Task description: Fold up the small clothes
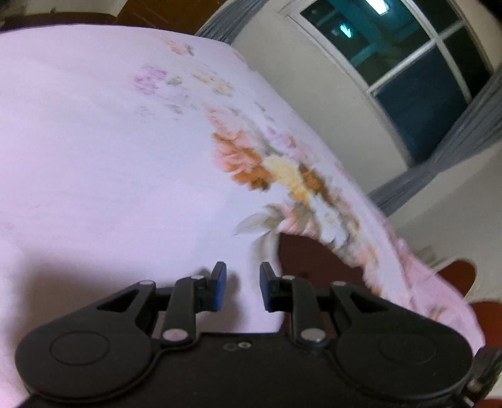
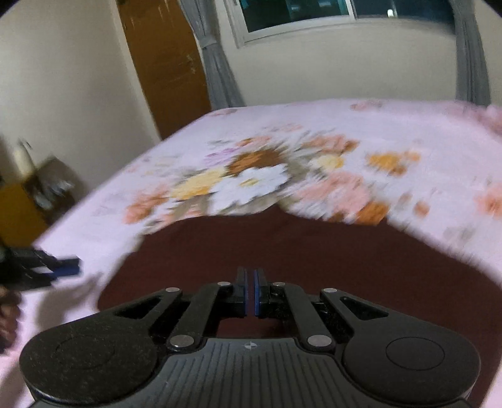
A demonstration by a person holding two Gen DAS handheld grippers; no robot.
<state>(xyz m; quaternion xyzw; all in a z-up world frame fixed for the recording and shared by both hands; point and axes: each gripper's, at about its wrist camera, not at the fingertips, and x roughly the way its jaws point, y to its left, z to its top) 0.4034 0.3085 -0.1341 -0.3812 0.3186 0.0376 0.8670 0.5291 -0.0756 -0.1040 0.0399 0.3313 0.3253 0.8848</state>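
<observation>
While both views are blurred, the main things can be read. The bed is the largest thing; its pink sheet with a flower print fills most of both views. A dark maroon garment lies flat on the sheet near the close edge of the bed, with the flower print just beyond it.

The right gripper hangs over the middle of the maroon garment. Its blue pads stand almost together, with only a thin slit between them, and nothing is pinched there. If the tips touch the cloth, I cannot tell.

The left gripper has its jaws a little apart, with bare pink sheet showing in the gap. It holds nothing. The edge of the maroon garment is just to the right of its right finger. In the right wrist view this gripper shows at the left edge, over the sheet and beside the garment.

Behind the bed there are a pale wall, a window with grey curtains, and a brown door. A small cabinet stands at the left side of the bed.
</observation>
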